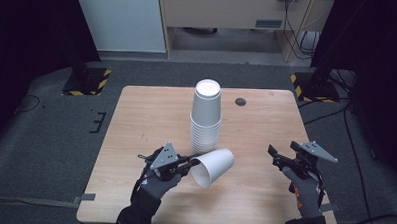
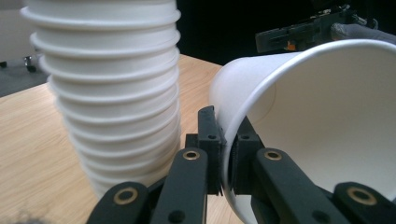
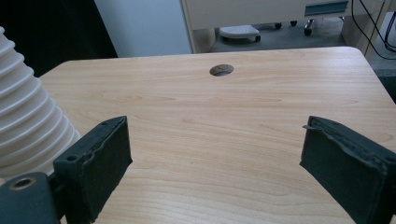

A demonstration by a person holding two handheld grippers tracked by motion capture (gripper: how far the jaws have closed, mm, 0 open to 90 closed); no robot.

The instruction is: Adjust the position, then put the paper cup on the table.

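White paper cup (image 1: 213,165) tilted sideways, rim pinched by left hand-held gripper (image 1: 193,162).

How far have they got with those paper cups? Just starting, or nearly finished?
Done: one white cup is apart from the upside-down stack of cups on the table. In hand: the left tongs pinch that cup's rim, holding it tilted on its side beside the stack. Left: about ten cups are nested in the stack; the right tongs are open and empty.
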